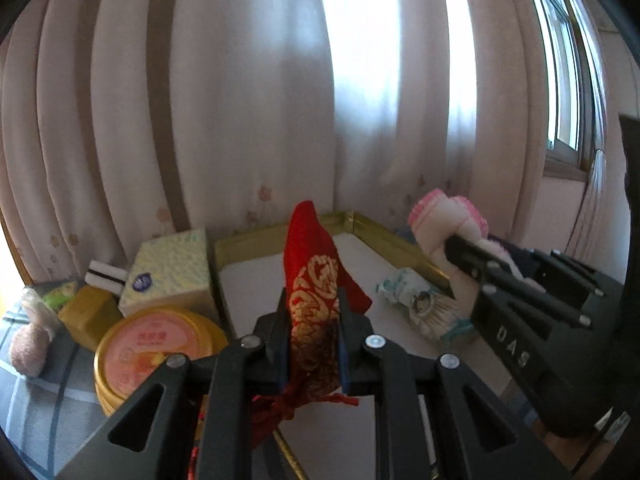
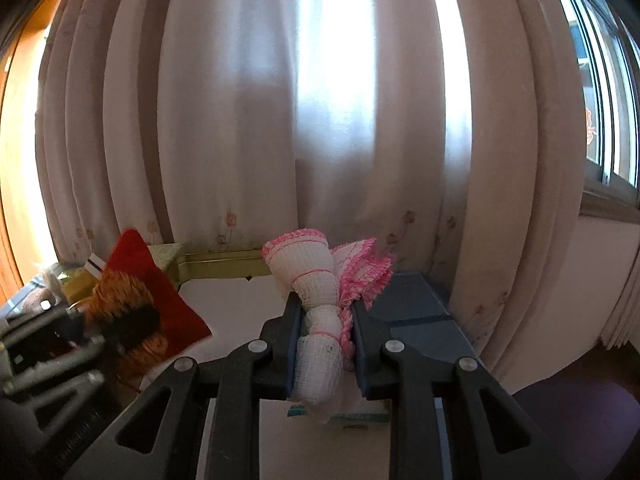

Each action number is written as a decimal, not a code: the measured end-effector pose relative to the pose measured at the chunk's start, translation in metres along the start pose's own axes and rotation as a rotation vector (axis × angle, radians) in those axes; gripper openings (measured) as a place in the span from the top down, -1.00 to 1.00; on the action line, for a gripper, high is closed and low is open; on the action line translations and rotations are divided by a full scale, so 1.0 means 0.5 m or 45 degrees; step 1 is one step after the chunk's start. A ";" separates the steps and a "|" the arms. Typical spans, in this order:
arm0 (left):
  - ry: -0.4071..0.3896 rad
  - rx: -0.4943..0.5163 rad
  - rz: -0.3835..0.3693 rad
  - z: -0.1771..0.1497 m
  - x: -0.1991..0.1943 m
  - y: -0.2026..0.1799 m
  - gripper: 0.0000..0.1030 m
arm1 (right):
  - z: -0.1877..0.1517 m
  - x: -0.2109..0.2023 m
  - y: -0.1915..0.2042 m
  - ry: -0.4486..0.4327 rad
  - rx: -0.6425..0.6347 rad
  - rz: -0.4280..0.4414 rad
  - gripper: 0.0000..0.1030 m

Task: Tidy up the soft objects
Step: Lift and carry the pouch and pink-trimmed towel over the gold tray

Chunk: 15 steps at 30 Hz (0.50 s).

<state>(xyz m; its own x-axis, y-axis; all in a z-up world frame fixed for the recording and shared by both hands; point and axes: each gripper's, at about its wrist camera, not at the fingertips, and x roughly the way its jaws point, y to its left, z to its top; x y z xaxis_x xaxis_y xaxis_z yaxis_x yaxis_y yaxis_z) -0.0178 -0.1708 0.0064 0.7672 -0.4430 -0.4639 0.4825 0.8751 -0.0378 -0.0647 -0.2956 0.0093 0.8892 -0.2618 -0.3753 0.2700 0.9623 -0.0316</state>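
Observation:
My left gripper is shut on a red pouch with gold embroidery, held upright above a gold-rimmed white tray. The pouch also shows at the left of the right wrist view. My right gripper is shut on a white mesh cloth bundle with pink trim, held above the tray's right side; it shows in the left wrist view too. A small patterned soft bundle lies on the tray near its right rim.
Left of the tray stand a yellow tissue box, a round pink-lidded tin, a yellow block and a pink fuzzy item. A curtain hangs close behind. A blue box sits right of the tray.

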 end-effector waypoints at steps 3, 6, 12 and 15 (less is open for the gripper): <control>0.017 -0.011 -0.003 -0.002 0.004 -0.002 0.69 | 0.002 0.012 -0.003 0.034 -0.002 0.015 0.51; 0.018 -0.005 -0.011 -0.001 0.005 -0.007 0.69 | 0.005 0.023 -0.002 0.055 -0.013 0.032 0.51; 0.033 0.006 -0.021 -0.001 0.011 -0.012 0.69 | 0.009 0.045 0.014 0.107 -0.053 0.124 0.51; 0.042 0.014 -0.025 -0.001 0.014 -0.016 0.69 | 0.010 0.064 0.015 0.163 -0.051 0.191 0.50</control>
<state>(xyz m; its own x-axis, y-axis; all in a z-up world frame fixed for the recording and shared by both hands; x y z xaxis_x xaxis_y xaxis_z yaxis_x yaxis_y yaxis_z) -0.0166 -0.1809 0.0029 0.7435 -0.4530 -0.4920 0.5019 0.8641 -0.0373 -0.0325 -0.2970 0.0016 0.8634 -0.1061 -0.4933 0.1206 0.9927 -0.0024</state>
